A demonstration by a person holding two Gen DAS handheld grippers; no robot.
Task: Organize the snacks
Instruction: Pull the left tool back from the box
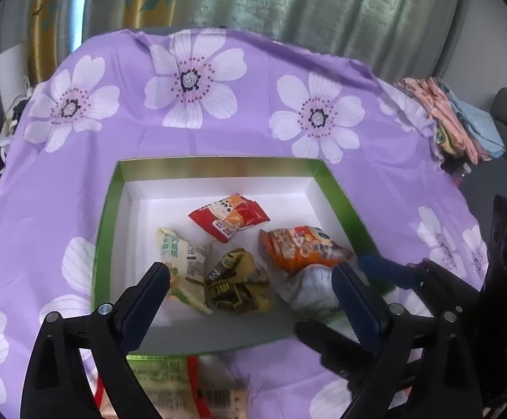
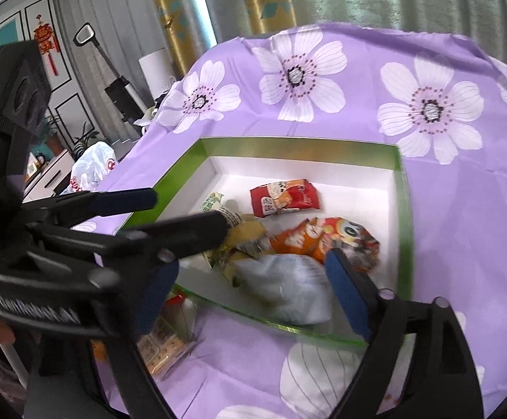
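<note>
Left wrist view: the left gripper hangs over the near edge of a green-rimmed box that sits on a table covered by a purple flowered cloth. Its fingers stand wide apart and hold nothing. On the box's white floor lie a red packet toward the middle, a pale green packet and a dark yellow packet near the front edge, and an orange packet by the right wall with a whitish bag just in front of it. More snack packets lie on the cloth outside the box, close to the near table edge.

Right wrist view: the right gripper is spread apart around the blurred whitish bag at the box's near wall; whether the pads touch it cannot be told. The left gripper's fingers cross in from the left above the packets.

Risks, as a judgement: the two tools work close together and could collide. The bag sits partly on the low front wall, so a careless release could let it slide out onto the cloth or crush the packets beneath.
</note>
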